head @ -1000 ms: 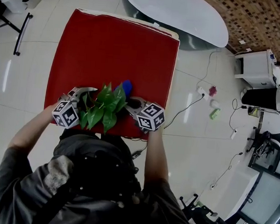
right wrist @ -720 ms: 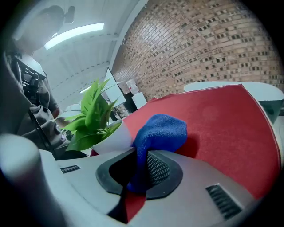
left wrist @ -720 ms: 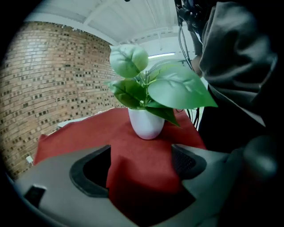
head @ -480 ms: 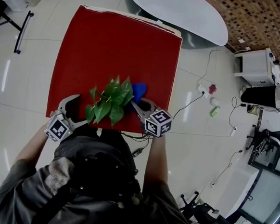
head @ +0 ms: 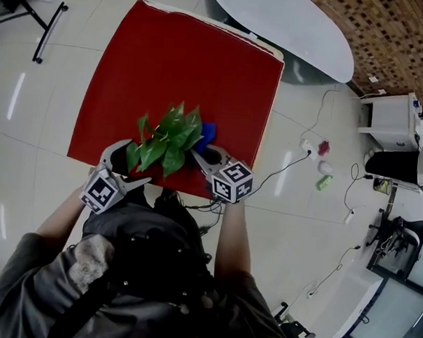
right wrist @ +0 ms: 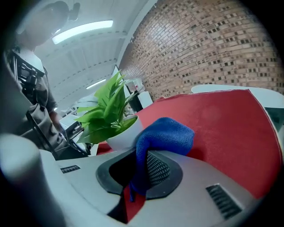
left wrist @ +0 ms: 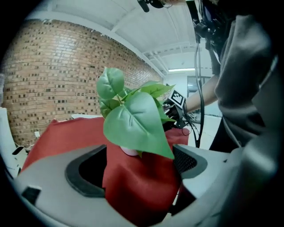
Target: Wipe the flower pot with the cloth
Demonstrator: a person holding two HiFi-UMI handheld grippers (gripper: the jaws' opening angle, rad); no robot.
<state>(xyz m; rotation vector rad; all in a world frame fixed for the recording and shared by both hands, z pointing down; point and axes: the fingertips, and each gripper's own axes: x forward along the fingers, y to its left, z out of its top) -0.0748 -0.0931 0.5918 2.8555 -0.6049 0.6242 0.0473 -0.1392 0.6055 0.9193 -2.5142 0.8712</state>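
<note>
Two tongs flank the small white flower pot [right wrist: 120, 135] near the red-covered bench [head: 168, 66] front edge. The left tongs [head: 127, 171] gape wide and empty, likely to steady it. The right tongs [head: 206, 159] pinch the blue terry cloth [right wrist: 165, 136] just beside its wall, poised for wiping.

I am looking down on a square table [head: 130, 85] wrapped in a red cover [head: 205, 62] that runs out to all four edges. A pale strip shows along the far edge by the far right corner. A white flower pot [right wrist: 123, 136] stands on the cover close to the near edge, about midway along it, and its green leaves [head: 166, 141] hide it from above. A blue cloth [head: 207, 134] sits just beside the pot, toward the right edge. I cannot tell whether it touches the cover. The table stands on a glossy pale tiled floor [head: 26, 113].
</note>
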